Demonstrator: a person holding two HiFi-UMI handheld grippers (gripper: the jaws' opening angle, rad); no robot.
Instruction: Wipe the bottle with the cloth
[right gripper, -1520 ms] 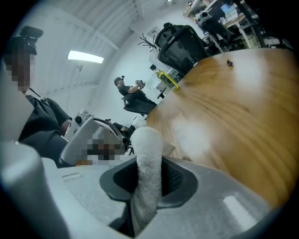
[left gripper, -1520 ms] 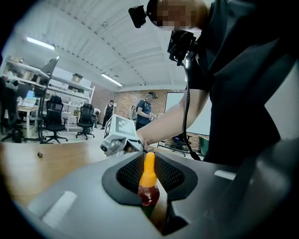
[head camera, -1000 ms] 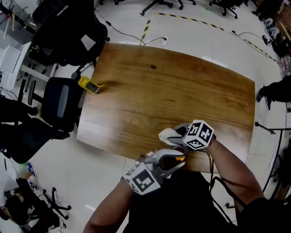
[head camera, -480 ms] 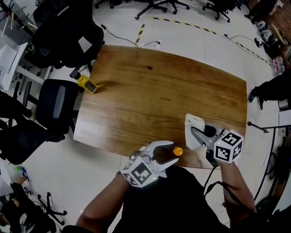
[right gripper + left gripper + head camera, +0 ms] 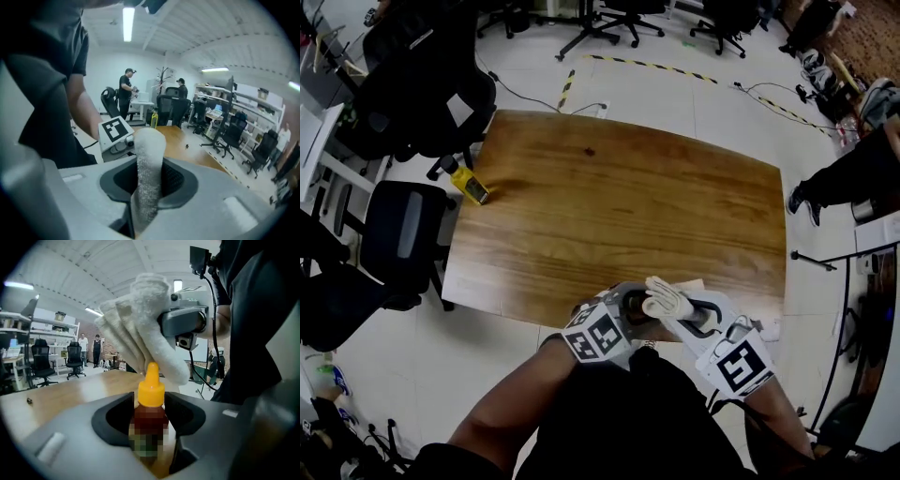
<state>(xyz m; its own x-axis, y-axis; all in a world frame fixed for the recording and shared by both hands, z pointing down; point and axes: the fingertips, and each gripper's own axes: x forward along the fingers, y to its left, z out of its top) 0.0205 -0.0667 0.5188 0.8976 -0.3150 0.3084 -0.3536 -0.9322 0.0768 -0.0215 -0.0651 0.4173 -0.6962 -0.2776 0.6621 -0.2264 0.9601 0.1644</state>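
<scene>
A second ago the left gripper (image 5: 630, 306) had a tight hold on the bottle (image 5: 149, 417). Its jaws have just been opening, and now they stand wide apart. The bottle is upright between them, but they do not seem to squeeze it. Its bottom is hidden, so what it stands on cannot be seen. It is at the near edge of the worktop (image 5: 609, 206).

The right gripper (image 5: 149, 161) has its jaws shut on the white cloth (image 5: 149, 140). A second ago the cloth was down on the bottle. Then it swung out to the right. Now it is back and higher up, just behind the yellow cap (image 5: 151, 389).

So the rubbing has stopped for now. It looks like the cloth is coming in for the top of the bottle. With the left jaws loose, a push from the cloth could tip the bottle, so they should likely close first.
</scene>
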